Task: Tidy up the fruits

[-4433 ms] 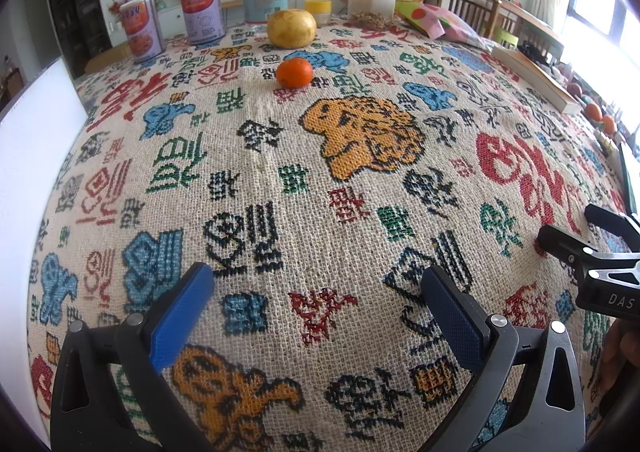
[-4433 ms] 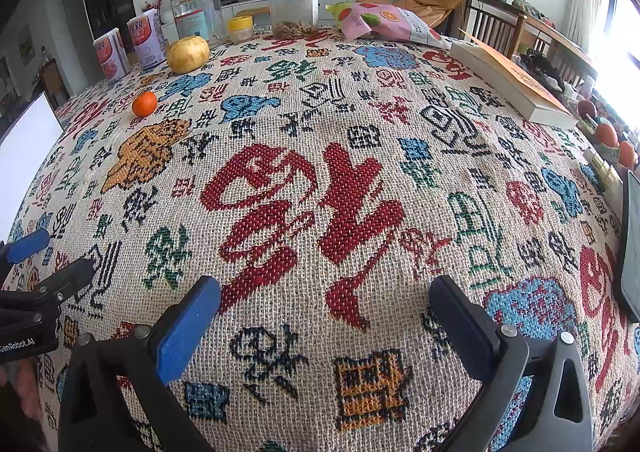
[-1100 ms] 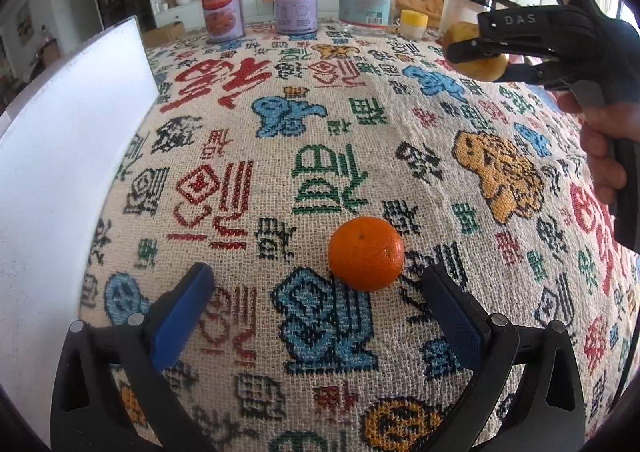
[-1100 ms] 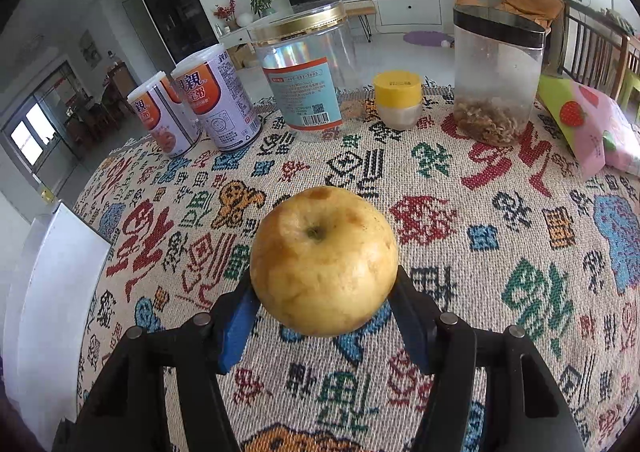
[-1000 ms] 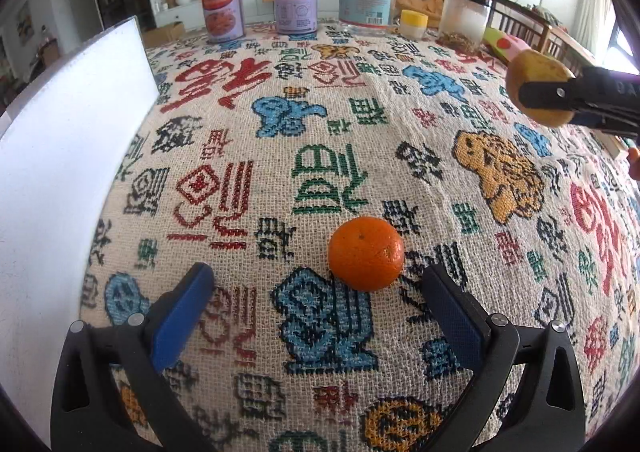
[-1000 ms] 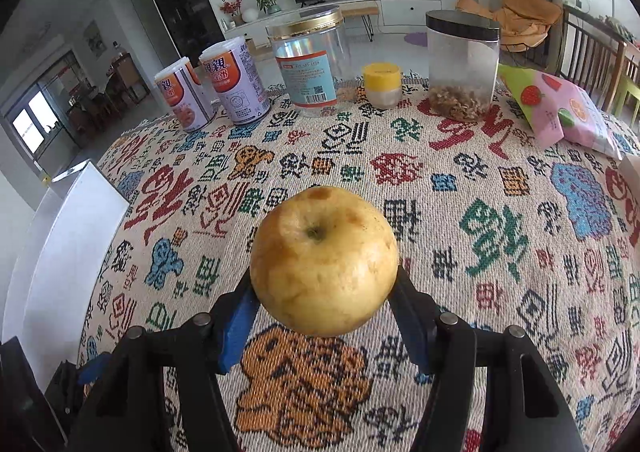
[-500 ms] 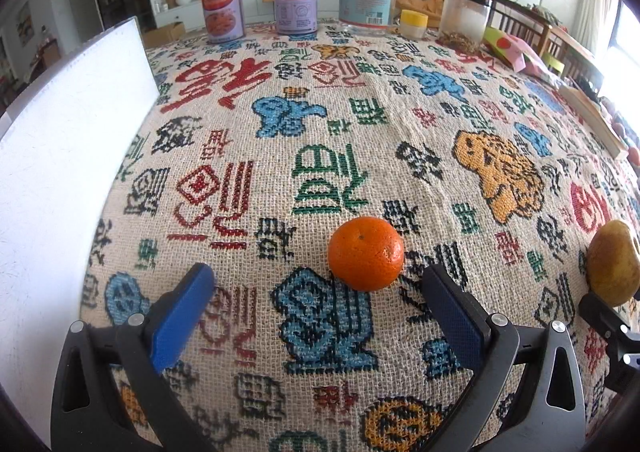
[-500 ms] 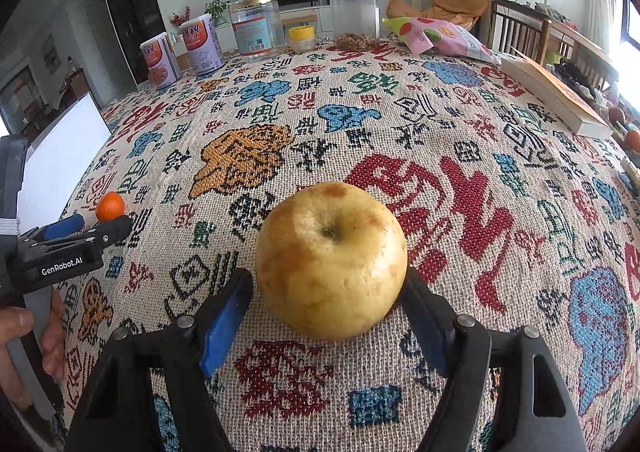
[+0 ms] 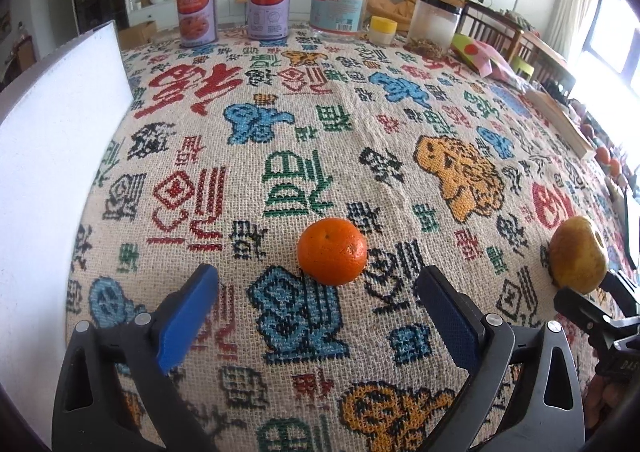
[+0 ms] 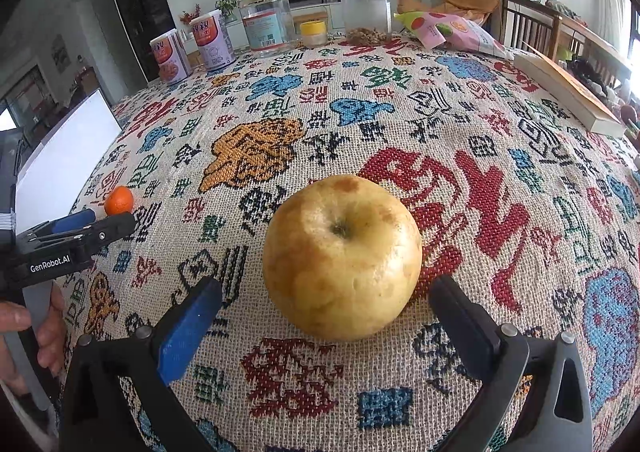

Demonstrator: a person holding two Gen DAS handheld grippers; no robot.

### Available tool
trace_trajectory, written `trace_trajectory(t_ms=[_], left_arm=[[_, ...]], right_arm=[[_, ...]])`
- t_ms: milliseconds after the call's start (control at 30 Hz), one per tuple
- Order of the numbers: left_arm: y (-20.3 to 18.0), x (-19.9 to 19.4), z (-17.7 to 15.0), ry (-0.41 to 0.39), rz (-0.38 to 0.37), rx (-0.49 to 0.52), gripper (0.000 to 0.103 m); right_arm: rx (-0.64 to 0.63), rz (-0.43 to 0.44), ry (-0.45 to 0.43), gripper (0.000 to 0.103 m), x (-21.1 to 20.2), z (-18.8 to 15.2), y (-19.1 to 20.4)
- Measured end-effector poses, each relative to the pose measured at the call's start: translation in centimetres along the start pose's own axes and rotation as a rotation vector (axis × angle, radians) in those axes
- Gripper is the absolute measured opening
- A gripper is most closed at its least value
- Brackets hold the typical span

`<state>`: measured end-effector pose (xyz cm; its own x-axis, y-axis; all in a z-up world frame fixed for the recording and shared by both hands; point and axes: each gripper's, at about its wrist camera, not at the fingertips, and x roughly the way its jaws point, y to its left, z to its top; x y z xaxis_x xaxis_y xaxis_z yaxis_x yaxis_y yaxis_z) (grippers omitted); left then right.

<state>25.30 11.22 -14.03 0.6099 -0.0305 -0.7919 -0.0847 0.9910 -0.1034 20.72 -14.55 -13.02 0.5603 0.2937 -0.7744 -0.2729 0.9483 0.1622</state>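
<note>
While the apple (image 10: pixel 342 258) sits freed between the just-opened right gripper (image 10: pixel 320 316) jaws | orange (image 9: pixel 332 250) is seen left of apple, just ahead of the open, empty left gripper (image 9: pixel 316 308), the nearer tool.

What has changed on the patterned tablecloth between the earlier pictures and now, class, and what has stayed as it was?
The right gripper carried the round yellow apple from the far jars to the near cloth and set it down; its jaws have just been opening and now stand clear of it. The small orange mandarin, moved near earlier, rests unchanged before the open left gripper. Jars, cans and woven tablecloth are unchanged.
</note>
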Motion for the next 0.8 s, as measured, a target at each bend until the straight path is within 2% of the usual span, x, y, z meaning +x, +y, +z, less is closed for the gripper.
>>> trace_trajectory(t_ms=[33, 67, 100, 133, 200, 267, 300, 333, 367, 433, 533, 600, 700, 767, 800], left_arm=[[-0.4, 0.1, 0.2, -0.006, 0.02, 0.017, 0.099], [-0.8, 0.3, 0.5, -0.009, 0.05, 0.038, 0.087], [-1.1, 0.8, 0.8, 0.002, 0.076, 0.059, 0.063], [-1.3, 1.2, 1.0, 0.015, 0.078, 0.063, 0.057], [-1.1, 0.9, 1.2, -0.008, 0.079, 0.033, 0.031], [-0.9, 0.3, 0.9, -0.007, 0.087, -0.001, 0.03], [-0.7, -0.2, 0.5, -0.007, 0.081, -0.029, 0.03], [-0.5, -0.8, -0.1, -0.005, 0.07, -0.055, 0.03], [-0.4, -1.6, -0.7, -0.003, 0.054, -0.078, 0.029], [-0.3, -3.5, -2.2, 0.005, 0.003, -0.126, 0.029], [-0.3, -8.0, -4.1, 0.015, -0.128, -0.191, 0.029], [0.0, -12.4, -5.1, 0.003, -0.241, -0.224, 0.029], [1.7, -20.0, -5.5, -0.063, -0.356, -0.263, 0.029], [4.3, -24.7, -5.1, -0.131, -0.367, -0.292, 0.029], [6.0, -26.8, -4.6, -0.177, -0.344, -0.302, 0.029]], right_arm=[[0.022, 0.03, -0.011, 0.103, -0.2, 0.0, -0.5], [0.038, 0.052, -0.019, 0.103, -0.4, 0.0, -0.8], [0.052, 0.071, -0.028, 0.103, -0.6, 0.0, -1.1], [0.061, 0.081, -0.036, 0.103, -0.7, 0.0, -1.2], [0.074, 0.077, -0.052, 0.102, -1.1, -0.1, -1.4], [0.08, 0.07, -0.07, 0.102, -1.4, 0.0, -1.5], [0.081, 0.066, -0.07, 0.098, -1.4, 0.0, -1.5], [0.083, 0.068, -0.059, 0.084, -1.1, 0.1, -1.5], [0.084, 0.065, -0.043, 0.075, -0.8, 0.3, -1.6], [0.086, 0.056, -0.053, 0.067, -0.9, 0.6, -1.6], [0.101, 0.063, -0.036, 0.066, -1.0, 0.6, -1.5], [0.124, 0.117, -0.018, 0.066, -1.8, 0.4, -1.1], [0.071, 0.214, 0.002, 0.066, -3.7, 0.5, 2.3], [-0.005, 0.308, 0.015, 0.066, -5.3, 1.1, 6.5], [-0.051, 0.348, 0.016, 0.066, -6.2, 1.6, 8.7]])
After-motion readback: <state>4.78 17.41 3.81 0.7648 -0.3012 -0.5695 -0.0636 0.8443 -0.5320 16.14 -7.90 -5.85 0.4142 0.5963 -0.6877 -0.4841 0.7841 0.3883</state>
